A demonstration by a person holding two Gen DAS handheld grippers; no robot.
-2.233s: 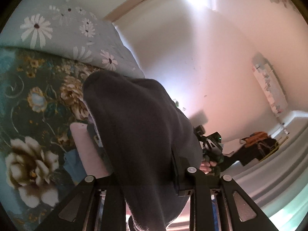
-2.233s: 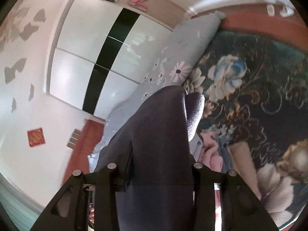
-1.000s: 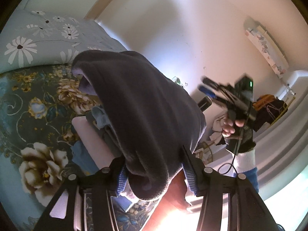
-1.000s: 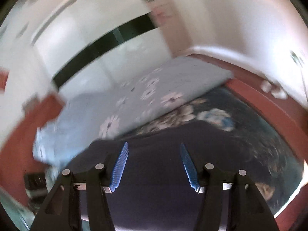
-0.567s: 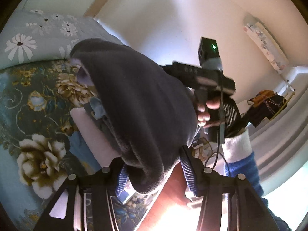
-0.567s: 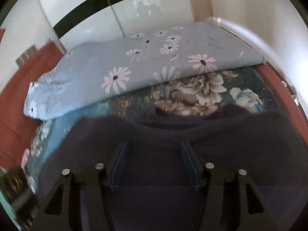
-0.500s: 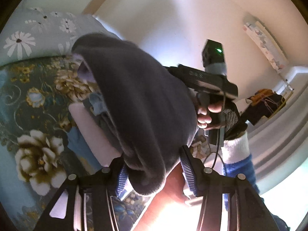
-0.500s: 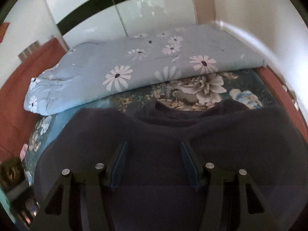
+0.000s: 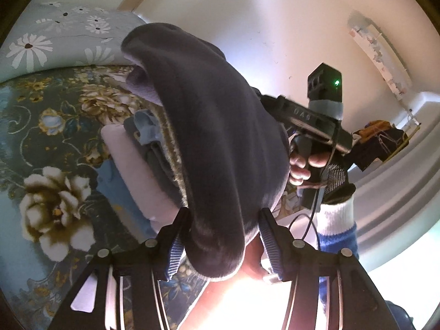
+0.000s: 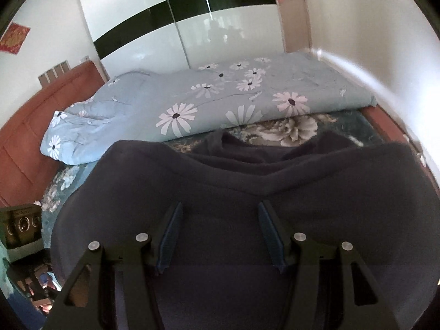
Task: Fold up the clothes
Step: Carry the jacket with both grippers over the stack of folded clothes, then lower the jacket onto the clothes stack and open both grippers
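Note:
A dark navy fleece garment (image 9: pixel 214 126) hangs in a thick fold from my left gripper (image 9: pixel 222 233), whose blue pads press on it from both sides. In the right wrist view the same garment (image 10: pixel 247 187) spreads wide under and beyond my right gripper (image 10: pixel 220 236). That gripper stands open, and the cloth lies behind the fingers, not pinched. In the left wrist view a hand (image 9: pixel 305 167) holds the right gripper's handle just behind the garment, which hides its fingers.
The dark floral bedspread (image 9: pixel 46 126) carries a stack of folded clothes, pink (image 9: pixel 132 170) and grey-blue (image 9: pixel 148 134). A rolled light-blue daisy quilt (image 10: pixel 206 101) lies along the far side. A red-brown headboard (image 10: pixel 33 126) is at the left and a white wardrobe (image 10: pixel 178 27) behind.
My right gripper let go of the garment, swung round and sank toward its spread cloth. In the left view it came in close behind the garment. My left gripper kept its hold.

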